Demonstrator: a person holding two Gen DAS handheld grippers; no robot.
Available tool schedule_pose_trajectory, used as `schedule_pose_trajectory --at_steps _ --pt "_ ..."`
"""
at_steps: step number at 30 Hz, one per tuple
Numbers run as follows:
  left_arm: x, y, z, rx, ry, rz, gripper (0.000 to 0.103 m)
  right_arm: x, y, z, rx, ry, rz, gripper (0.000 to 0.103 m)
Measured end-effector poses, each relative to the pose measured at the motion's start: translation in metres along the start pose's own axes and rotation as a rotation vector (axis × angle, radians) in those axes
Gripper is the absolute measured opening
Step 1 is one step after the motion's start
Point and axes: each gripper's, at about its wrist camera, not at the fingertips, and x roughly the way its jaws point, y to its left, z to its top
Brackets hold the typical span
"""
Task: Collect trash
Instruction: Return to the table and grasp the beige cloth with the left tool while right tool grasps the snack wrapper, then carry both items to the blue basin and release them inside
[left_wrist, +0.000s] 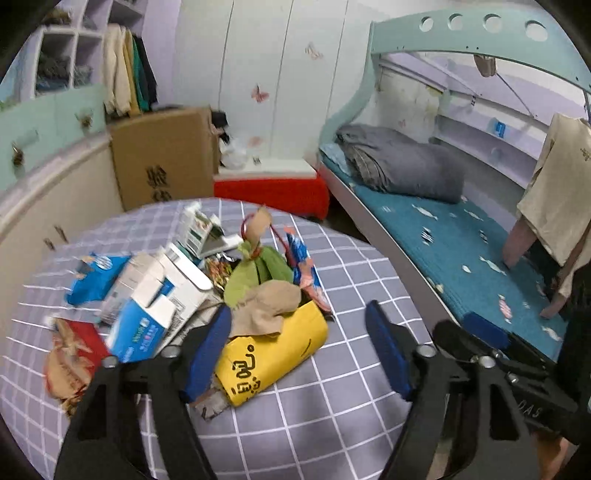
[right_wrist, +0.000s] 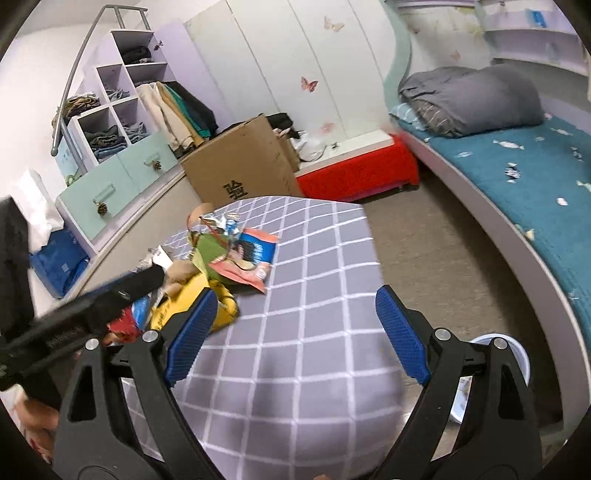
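Jaws spread wide on both grippers, left gripper (left_wrist: 297, 349) straddling the yellow packet (left_wrist: 273, 354).

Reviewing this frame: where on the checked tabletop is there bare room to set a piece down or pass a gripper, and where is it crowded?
Free: the checked cloth right of the yellow packet, out to the table edge facing the bed, and the near strip under the open right gripper. Crowded: the table's left side, where boxes, wrappers and the packet pile together under the open left gripper.
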Motion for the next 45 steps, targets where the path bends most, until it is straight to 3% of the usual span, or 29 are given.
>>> schedule_pose_trajectory --at_steps 8,10,14,17,20,24,25,26,27,29,33,38,42,43,44,45 --pt "0.038 0.017 0.007 0.042 0.076 0.043 0.050 0.036 0.017 0.013 -0.010 0.041 0.014 0.086" --pt "0.043 0.021 0.008 0.028 0.090 -0.004 0.027 0.046 0.019 0.016 -0.002 0.054 0.032 0.084" --pt "0.034 0.028 0.012 -0.013 0.047 -0.026 0.020 0.067 0.026 0.025 0.029 0.106 0.103 0.063" --pt "0.018 0.032 0.017 -0.028 -0.018 -0.023 0.020 0.079 0.037 0.029 0.022 0.127 0.128 0.059" --pt "0.005 0.034 0.020 -0.036 -0.070 0.007 0.020 0.093 0.046 0.033 0.022 0.157 0.148 0.045" --pt "-0.001 0.035 0.022 -0.026 -0.082 0.028 0.020 0.112 0.053 0.036 0.011 0.215 0.133 0.033" --pt "-0.001 0.035 0.021 -0.026 -0.079 0.033 0.020 0.116 0.054 0.036 0.003 0.232 0.118 0.025" --pt "-0.001 0.035 0.020 -0.027 -0.073 0.036 0.020 0.119 0.052 0.036 0.005 0.244 0.127 0.011" --pt "0.000 0.035 0.019 -0.034 -0.067 0.033 0.020 0.120 0.050 0.035 0.019 0.258 0.159 0.006" --pt "-0.001 0.034 0.017 -0.051 -0.057 0.027 0.020 0.113 0.045 0.035 0.023 0.240 0.172 0.004" --pt "-0.005 0.022 0.017 -0.064 -0.067 0.009 0.020 0.079 0.033 0.041 0.006 0.153 0.157 0.003" --pt "-0.010 -0.007 0.020 -0.038 -0.090 -0.020 0.020 0.049 0.010 0.047 0.034 0.105 0.165 0.003" --pt "-0.009 -0.024 0.018 -0.016 -0.092 0.002 0.020 0.057 0.006 0.044 0.013 0.167 0.093 0.004" --pt "-0.007 -0.026 0.017 -0.007 -0.086 0.019 0.020 0.062 0.007 0.041 -0.010 0.181 0.064 0.010" --pt "-0.004 -0.027 0.015 -0.001 -0.077 0.037 0.020 0.067 0.005 0.037 -0.024 0.190 0.042 0.037" --pt "-0.003 -0.027 0.015 -0.001 -0.072 0.043 0.020 0.070 0.004 0.034 -0.028 0.192 0.024 0.054"
